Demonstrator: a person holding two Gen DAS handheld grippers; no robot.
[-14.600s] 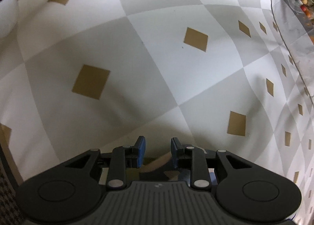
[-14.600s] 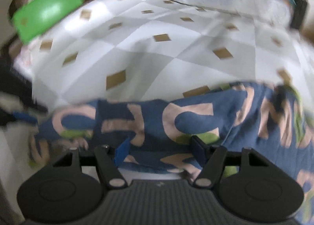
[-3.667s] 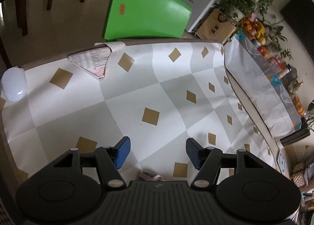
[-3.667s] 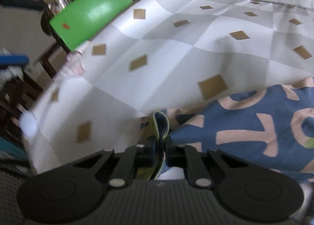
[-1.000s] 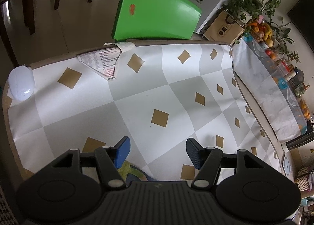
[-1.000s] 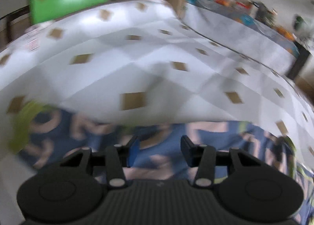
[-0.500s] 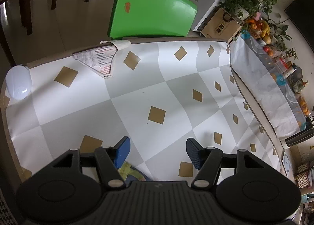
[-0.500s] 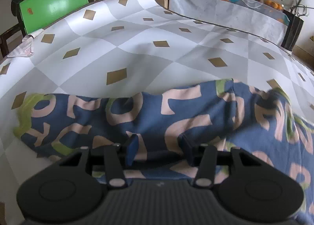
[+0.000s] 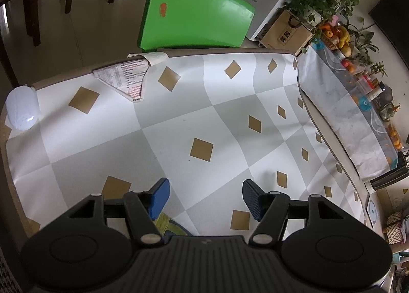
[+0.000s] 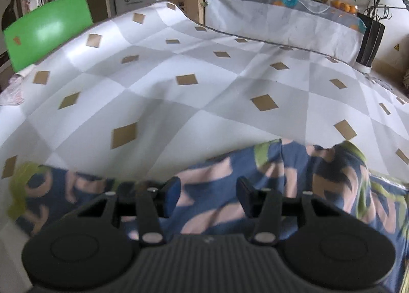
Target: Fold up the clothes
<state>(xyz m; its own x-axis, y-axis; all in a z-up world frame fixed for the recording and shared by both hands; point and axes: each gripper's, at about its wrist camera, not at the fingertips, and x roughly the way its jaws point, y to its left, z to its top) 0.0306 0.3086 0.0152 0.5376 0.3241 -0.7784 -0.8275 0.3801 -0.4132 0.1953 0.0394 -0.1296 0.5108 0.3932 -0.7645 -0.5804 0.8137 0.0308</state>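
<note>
Blue patterned garment [image 10: 217, 190] lies rumpled on the checked tablecloth [image 10: 204, 93] — ungripped.

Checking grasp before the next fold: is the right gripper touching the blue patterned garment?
Cannot tell. In the right wrist view the right gripper is open over the blue patterned garment, nothing pinched, but blur and viewing angle hide whether its fingertips rest on the cloth.

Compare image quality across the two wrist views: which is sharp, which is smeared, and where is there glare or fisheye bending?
Left wrist view: sharp throughout; the checked tablecloth bows strongly from the fisheye, and the floor behind the green chair shows window glare. Right wrist view: the blue patterned garment is smeared by motion near the right gripper; the far side table stays fairly crisp, with a bright sheen on the chair back.
</note>
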